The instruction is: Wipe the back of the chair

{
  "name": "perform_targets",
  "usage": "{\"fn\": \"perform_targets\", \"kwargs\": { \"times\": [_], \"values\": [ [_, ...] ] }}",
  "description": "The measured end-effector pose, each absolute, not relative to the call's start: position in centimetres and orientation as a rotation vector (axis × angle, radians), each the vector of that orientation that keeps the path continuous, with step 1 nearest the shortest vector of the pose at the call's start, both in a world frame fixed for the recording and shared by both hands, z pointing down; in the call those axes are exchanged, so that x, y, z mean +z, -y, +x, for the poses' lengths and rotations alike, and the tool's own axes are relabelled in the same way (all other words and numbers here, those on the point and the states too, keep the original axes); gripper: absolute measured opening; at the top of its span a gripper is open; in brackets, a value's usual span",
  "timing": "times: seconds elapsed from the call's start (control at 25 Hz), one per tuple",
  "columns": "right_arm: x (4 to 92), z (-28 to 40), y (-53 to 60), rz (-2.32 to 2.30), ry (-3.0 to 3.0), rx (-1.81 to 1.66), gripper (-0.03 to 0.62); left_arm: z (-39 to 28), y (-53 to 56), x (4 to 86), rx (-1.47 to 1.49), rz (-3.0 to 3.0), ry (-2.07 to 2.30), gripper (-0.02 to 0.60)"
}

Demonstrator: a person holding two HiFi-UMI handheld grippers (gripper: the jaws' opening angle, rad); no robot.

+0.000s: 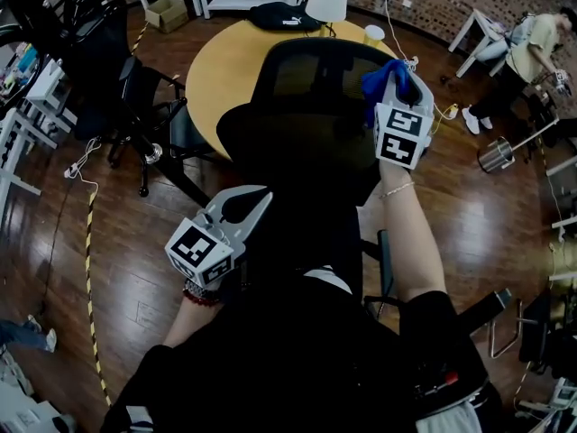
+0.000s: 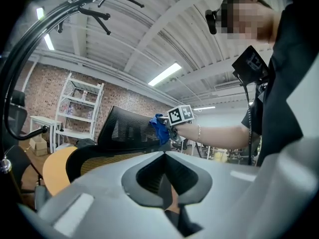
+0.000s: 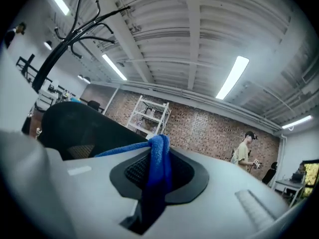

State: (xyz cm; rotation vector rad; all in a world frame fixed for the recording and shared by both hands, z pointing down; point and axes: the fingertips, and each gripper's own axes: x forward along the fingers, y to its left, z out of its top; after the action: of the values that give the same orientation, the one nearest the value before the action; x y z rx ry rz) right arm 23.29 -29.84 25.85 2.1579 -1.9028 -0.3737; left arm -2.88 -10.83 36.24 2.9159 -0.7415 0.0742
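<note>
The black mesh chair back point(image 1: 315, 88) stands right in front of me, before a round table. My right gripper point(image 1: 397, 88) is at the back's upper right corner, shut on a blue cloth point(image 1: 383, 75) that lies against the top edge. The right gripper view shows the cloth point(image 3: 159, 168) pinched between the jaws, with the chair back point(image 3: 75, 128) just left of it. My left gripper point(image 1: 239, 210) hangs lower, by the left side of the chair, jaws shut with nothing in them. From the left gripper view, the chair back point(image 2: 124, 128) and the blue cloth point(image 2: 159, 128) are ahead.
A round yellow table point(image 1: 216, 61) behind the chair carries a black bag point(image 1: 284, 16) and a cup point(image 1: 373, 34). Another black office chair point(image 1: 117, 70) stands to the left. A person point(image 1: 532, 48) and a metal bin point(image 1: 496, 154) are at the right. White shelving point(image 2: 77, 108) lines the brick wall.
</note>
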Motion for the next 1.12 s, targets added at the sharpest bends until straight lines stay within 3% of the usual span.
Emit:
{"fn": "perform_targets", "kwargs": {
  "times": [0.8, 1.12],
  "values": [
    [26.9, 5.7, 33.2, 1.706, 2.41, -0.3, 0.035, -3.8, 14.4, 35.9, 0.084, 2.891, 0.876, 0.006],
    [26.7, 1.8, 32.6, 1.588, 2.538, -0.284, 0.035, -3.4, 14.4, 35.9, 0.073, 2.885, 0.89, 0.006]
  ]
}}
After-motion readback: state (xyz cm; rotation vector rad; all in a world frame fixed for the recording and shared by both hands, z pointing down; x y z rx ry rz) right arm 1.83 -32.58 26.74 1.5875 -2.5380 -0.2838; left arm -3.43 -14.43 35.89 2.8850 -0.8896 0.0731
